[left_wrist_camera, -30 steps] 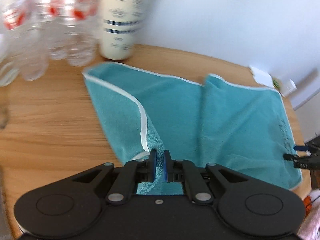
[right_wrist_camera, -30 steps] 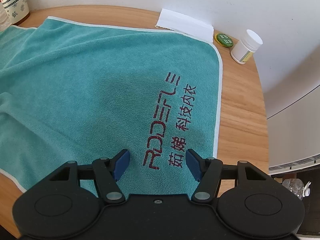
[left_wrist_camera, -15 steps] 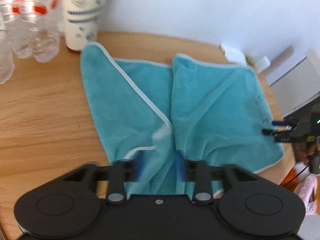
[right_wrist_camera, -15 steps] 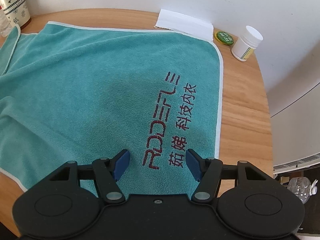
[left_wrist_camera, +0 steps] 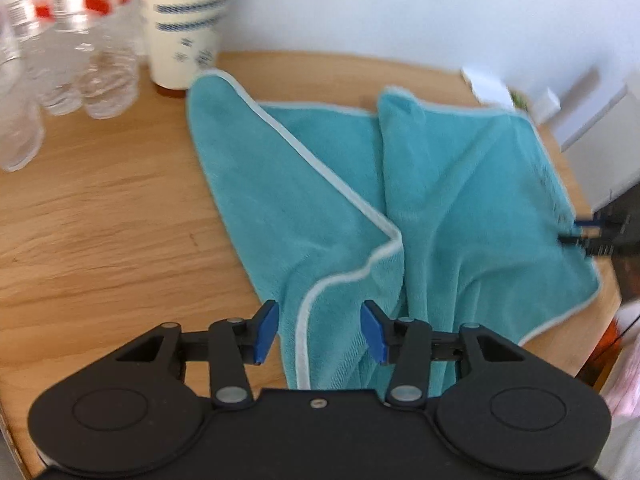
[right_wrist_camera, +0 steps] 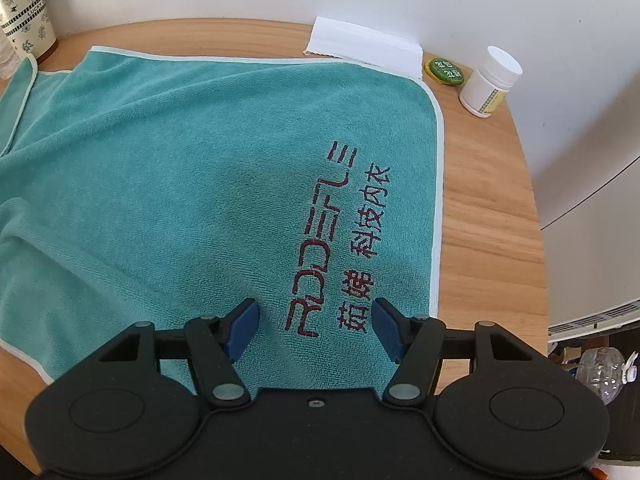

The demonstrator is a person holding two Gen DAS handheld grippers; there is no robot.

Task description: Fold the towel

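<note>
Nearest, both claws stand wide open with nothing held: the left gripper point(left_wrist_camera: 318, 330) over a folded-back, white-piped corner of the one teal towel point(right_wrist_camera: 192, 184), the right gripper point(right_wrist_camera: 314, 326) over red stitching reading "RODEFLE" beside a row of Chinese characters. Spread rumpled across the round wooden table point(right_wrist_camera: 486, 216), the towel's long axis runs left to right. Farther back, near the far edge, stand one white pill bottle point(right_wrist_camera: 490, 80), one green tin point(right_wrist_camera: 445, 70), one folded white paper point(right_wrist_camera: 366, 46), one patterned cup point(left_wrist_camera: 186, 20) and several clear bottles point(left_wrist_camera: 80, 40).
</note>
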